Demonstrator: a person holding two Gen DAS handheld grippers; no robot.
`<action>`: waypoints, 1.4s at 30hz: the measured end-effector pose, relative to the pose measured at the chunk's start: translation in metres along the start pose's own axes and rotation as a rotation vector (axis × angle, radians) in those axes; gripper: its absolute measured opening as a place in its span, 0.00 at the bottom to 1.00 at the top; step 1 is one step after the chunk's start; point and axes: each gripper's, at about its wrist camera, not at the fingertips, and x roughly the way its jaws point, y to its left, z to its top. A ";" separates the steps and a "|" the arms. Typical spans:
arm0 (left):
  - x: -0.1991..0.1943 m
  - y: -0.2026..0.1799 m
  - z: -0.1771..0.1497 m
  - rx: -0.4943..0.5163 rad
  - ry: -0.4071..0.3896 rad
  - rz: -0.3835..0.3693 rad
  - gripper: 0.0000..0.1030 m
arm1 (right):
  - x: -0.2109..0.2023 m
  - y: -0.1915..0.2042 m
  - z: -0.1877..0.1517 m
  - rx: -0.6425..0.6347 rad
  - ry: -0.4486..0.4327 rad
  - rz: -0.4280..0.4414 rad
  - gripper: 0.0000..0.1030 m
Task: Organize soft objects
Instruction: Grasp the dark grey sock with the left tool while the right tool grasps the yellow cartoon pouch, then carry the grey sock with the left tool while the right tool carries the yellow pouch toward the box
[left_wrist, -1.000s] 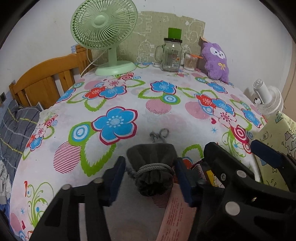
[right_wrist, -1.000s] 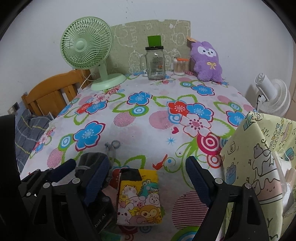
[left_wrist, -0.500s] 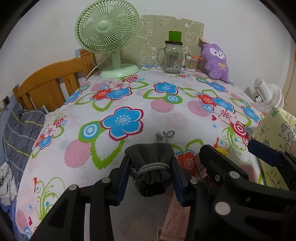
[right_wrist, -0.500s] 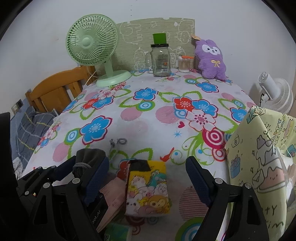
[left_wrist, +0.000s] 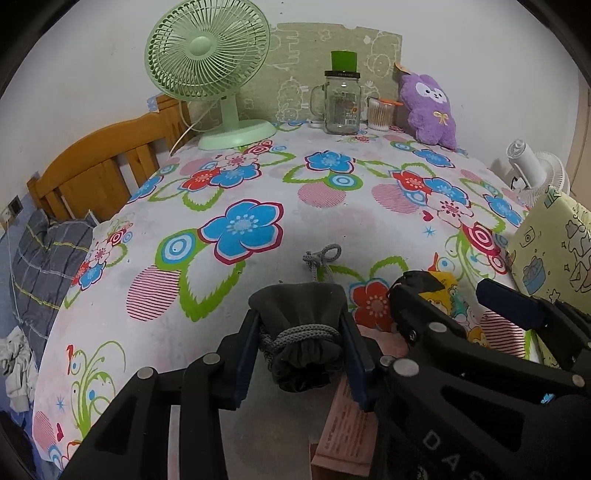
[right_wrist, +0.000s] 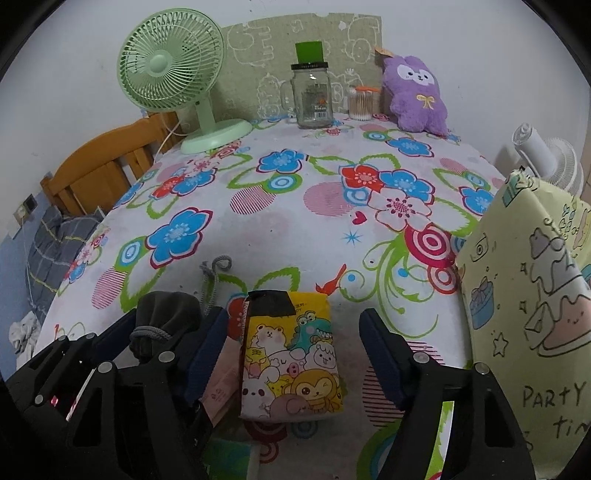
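A dark grey drawstring pouch (left_wrist: 299, 302) lies near the front of the floral tablecloth (left_wrist: 258, 177), its cord end (left_wrist: 323, 258) trailing ahead. My left gripper (left_wrist: 300, 321) is shut on the pouch, with both blue pads pressing its gathered neck. Right beside it, my right gripper (right_wrist: 291, 315) straddles a yellow cartoon-animal packet (right_wrist: 291, 354). Its jaws are closing, and a gap remains on each side of the packet. The pouch (right_wrist: 166, 306) shows at the left of the right wrist view. A pink packet (left_wrist: 347, 424) lies under both grippers.
At the back stand a green desk fan (left_wrist: 210, 70), a glass mug jar (left_wrist: 341, 103), a cotton-swab cup (left_wrist: 380, 114) and a purple plush (left_wrist: 430, 107). A yellow party bag (right_wrist: 535, 295) and a white fan (right_wrist: 546, 158) stand at the right. A wooden headboard (left_wrist: 92, 173) is left.
My left jaws have closed from either side onto the pouch's neck. The right jaws have narrowed a little around the yellow packet. Neither hand has shifted much.
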 end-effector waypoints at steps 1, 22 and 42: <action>0.000 0.000 0.000 -0.002 0.001 0.001 0.42 | 0.001 0.000 0.000 0.004 0.005 0.000 0.73; -0.004 0.003 0.002 -0.016 0.004 -0.011 0.41 | -0.003 0.002 0.002 -0.006 0.004 -0.008 0.47; -0.046 0.005 0.020 -0.025 -0.092 -0.004 0.41 | -0.050 0.010 0.020 -0.024 -0.095 -0.004 0.47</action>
